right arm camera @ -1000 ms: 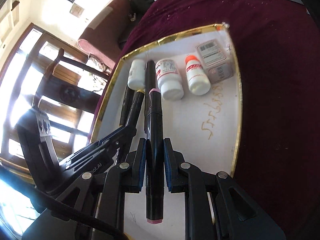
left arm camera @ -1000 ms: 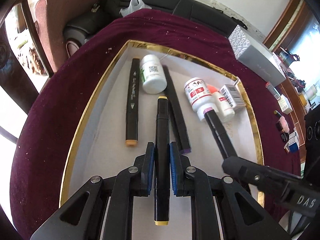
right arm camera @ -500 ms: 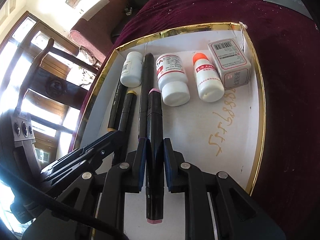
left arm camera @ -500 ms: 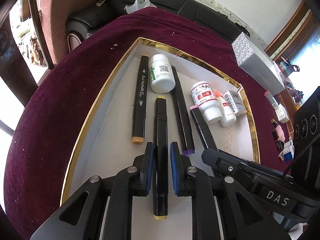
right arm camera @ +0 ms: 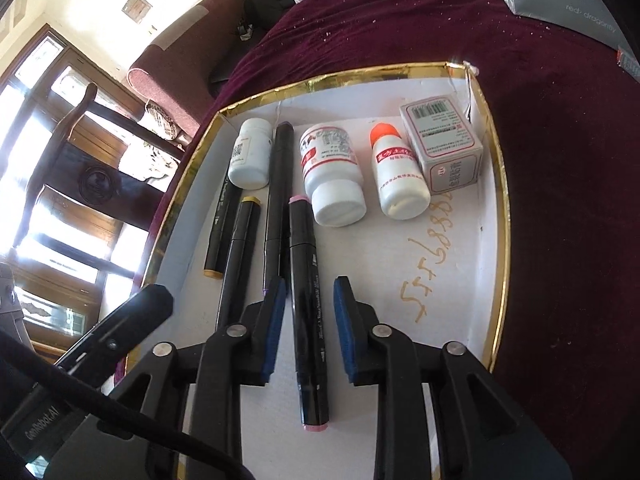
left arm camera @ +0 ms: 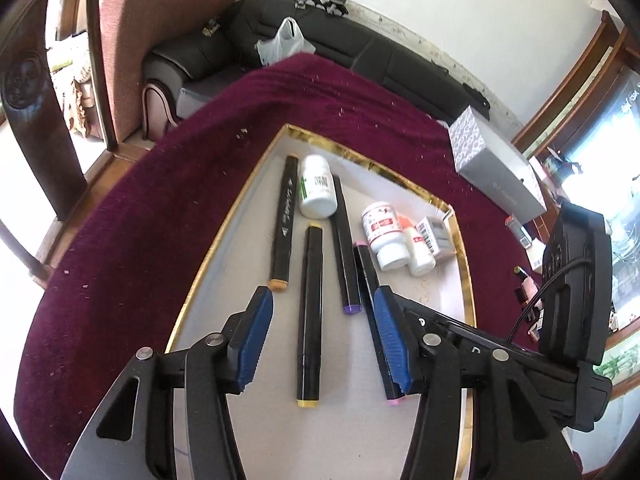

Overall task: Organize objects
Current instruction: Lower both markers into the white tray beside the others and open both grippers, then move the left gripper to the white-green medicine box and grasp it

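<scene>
Both tools have just been opening, and each marker now lies free between spread pads. The left tool [left arm camera: 324,344] stands apart around the yellow-capped marker [left arm camera: 310,316], which rests flat on the floor of the gold-rimmed tray [right arm camera: 502,216]. The right tool [right arm camera: 310,328] is less widely parted around the pink-capped marker [right arm camera: 306,312], and neither pad seems to press on it, though the gap on its left side is narrow and hard to judge.

The likeliest trouble is a pad dragging a marker as a tool lifts away. These barrels are round enough to roll, so a nudge could knock the row askew or push the pink-capped marker against the purple-capped marker [right arm camera: 276,204] just beside it. The two tools also sit close together over the tray, so a careless withdrawal could bump one against the other.

Inside the tray, the markers lie in a rough row toward its left side, with the orange-capped marker [left arm camera: 282,220] nearest the left rim. At the far rim sit a white bottle [right arm camera: 250,154], a red-labelled bottle [right arm camera: 332,172], an orange-topped bottle [right arm camera: 398,176] and a small box [right arm camera: 442,142] in the far right corner. The tray rests on the maroon-covered table [left arm camera: 140,240].
</scene>
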Demonstrator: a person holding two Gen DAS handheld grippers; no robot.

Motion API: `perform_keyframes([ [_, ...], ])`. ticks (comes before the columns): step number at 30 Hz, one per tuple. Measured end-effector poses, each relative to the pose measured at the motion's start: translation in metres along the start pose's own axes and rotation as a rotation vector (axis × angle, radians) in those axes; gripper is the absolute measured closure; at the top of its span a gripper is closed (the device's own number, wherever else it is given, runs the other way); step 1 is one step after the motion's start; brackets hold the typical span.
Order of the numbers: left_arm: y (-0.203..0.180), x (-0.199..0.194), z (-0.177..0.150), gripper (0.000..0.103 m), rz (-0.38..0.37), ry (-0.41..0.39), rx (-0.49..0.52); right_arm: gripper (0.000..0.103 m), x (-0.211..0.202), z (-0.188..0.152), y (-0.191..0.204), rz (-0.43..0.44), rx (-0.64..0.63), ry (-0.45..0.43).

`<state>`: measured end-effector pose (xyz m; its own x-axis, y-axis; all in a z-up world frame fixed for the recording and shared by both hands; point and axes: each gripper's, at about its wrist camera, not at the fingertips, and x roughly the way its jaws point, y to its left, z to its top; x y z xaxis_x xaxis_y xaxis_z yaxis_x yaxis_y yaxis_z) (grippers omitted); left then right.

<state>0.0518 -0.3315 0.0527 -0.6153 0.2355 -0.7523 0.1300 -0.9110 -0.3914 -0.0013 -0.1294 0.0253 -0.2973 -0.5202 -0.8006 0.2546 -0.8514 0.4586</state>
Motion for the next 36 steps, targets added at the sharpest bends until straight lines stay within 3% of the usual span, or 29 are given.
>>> perform_keyframes([
  [5, -0.007, -0.013, -0.004, 0.054, -0.016, -0.019, -0.006, 0.070, -0.022, -0.007, -0.007, 0.042, 0.004, -0.043],
  [8, -0.023, -0.016, -0.009, 0.053, -0.045, -0.020, 0.011, 0.058, -0.048, -0.014, -0.023, 0.027, 0.011, -0.097],
  [17, -0.119, -0.015, -0.044, 0.053, -0.173, 0.051, 0.209, 0.054, -0.130, -0.034, -0.098, -0.035, 0.088, -0.257],
  [22, -0.168, -0.011, -0.073, 0.053, -0.228, 0.084, 0.331, 0.044, -0.200, -0.049, -0.167, -0.174, 0.188, -0.407],
  [25, -0.185, -0.005, -0.087, 0.053, -0.258, 0.113, 0.354, 0.044, -0.232, -0.053, -0.213, -0.251, 0.289, -0.460],
  [29, -0.194, 0.007, -0.098, 0.053, -0.267, 0.158, 0.351, 0.044, -0.248, -0.041, -0.264, -0.319, 0.395, -0.469],
  [36, -0.185, -0.003, -0.096, 0.053, -0.235, 0.128, 0.334, 0.044, -0.213, -0.012, -0.305, -0.268, 0.495, -0.393],
])
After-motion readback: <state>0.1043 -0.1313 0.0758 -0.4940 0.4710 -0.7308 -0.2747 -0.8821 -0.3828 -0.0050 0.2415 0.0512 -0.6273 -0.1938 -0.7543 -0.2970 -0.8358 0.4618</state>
